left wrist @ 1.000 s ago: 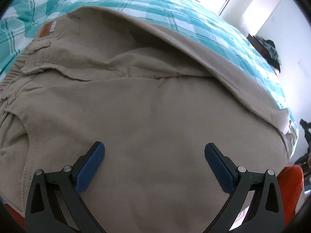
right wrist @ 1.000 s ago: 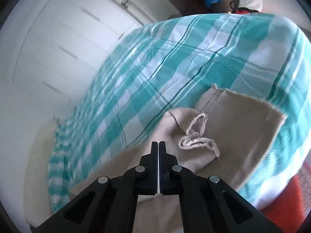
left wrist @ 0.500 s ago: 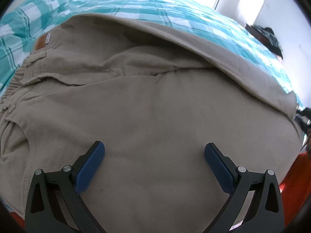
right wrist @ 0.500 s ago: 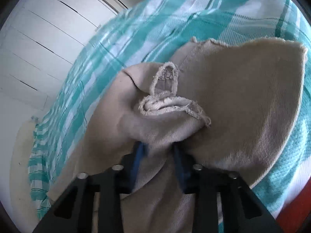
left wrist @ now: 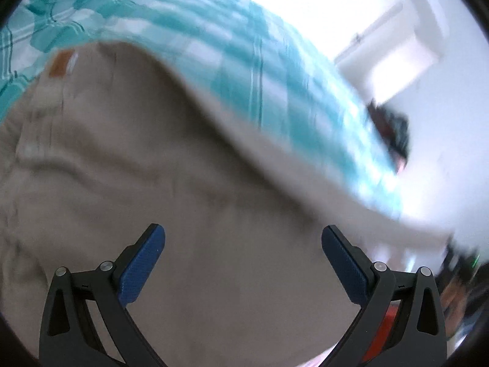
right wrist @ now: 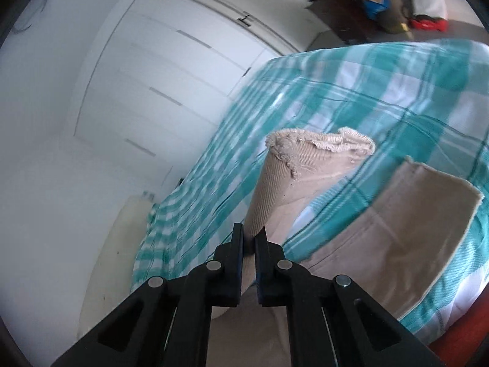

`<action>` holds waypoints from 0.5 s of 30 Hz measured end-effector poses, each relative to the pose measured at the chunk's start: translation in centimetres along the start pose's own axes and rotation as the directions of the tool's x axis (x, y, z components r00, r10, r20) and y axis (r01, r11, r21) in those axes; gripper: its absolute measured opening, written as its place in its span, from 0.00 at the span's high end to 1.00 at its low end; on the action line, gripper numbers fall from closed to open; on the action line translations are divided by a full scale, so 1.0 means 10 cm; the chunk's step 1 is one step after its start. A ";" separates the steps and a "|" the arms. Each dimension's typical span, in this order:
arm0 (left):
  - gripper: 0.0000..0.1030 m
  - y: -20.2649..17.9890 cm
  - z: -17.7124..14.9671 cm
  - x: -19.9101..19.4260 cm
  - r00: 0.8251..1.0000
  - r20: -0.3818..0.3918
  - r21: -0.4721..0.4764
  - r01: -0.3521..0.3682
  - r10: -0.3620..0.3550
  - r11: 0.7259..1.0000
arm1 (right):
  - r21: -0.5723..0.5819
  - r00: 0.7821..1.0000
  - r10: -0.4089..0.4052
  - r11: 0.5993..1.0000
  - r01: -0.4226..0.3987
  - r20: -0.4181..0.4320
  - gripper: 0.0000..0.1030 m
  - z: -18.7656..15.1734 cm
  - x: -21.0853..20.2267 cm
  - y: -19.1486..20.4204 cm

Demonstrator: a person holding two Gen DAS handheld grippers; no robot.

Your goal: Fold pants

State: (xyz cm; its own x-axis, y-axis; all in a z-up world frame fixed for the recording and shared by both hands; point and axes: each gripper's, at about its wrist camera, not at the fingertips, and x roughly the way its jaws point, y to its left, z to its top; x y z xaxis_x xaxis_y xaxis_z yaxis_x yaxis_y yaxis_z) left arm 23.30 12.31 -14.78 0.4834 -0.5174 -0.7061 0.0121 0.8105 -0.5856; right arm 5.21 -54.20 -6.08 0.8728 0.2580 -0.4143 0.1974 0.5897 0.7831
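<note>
- Right gripper (right wrist: 249, 240): its jaws have just been closing and are now clamped on a pinch of beige cloth, one leg of the pants (right wrist: 293, 180). The fabric runs between the pads and out ahead of the tips.
- The pinched leg stands up past the fingertips as a loose tube; its frayed hem (right wrist: 321, 140) is at the far end, above and slightly right of the tips.
- Second pant leg (right wrist: 406, 229) lies flat on the bed to the right of the right gripper, its cut hem edge pointing away. A strip of bedcover shows between the two legs.
- Bed (right wrist: 382, 85) with a teal-and-white checked cover spreads ahead of and to the right of the right gripper. White wardrobe doors (right wrist: 183, 70) to its left.
- Left gripper (left wrist: 243, 244): jaws spread wide, blue pads (left wrist: 142, 264) well apart, nothing clamped. This view is blurred.
- The pants' upper part fills the space ahead of and below the left gripper's open tips; whether the pads touch the cloth cannot be told. An orange-brown patch (left wrist: 59, 65) on the pants sits far ahead to the left.
- Checked cover lies beyond the pants' far edge.
</note>
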 end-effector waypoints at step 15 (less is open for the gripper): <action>0.96 0.13 0.97 0.57 0.995 -0.067 -0.222 0.054 -0.070 0.974 | -0.082 0.998 0.063 0.995 -0.063 0.003 0.94 0.11 -0.48 0.15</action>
State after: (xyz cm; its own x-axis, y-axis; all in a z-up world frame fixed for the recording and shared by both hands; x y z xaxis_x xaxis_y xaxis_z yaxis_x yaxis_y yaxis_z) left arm 34.56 13.05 -15.72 0.4218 -0.5903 -0.6882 -0.1560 0.7004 -0.6965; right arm 1.80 -55.45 -2.39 0.8850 0.2925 -0.3624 0.1048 0.6331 0.7669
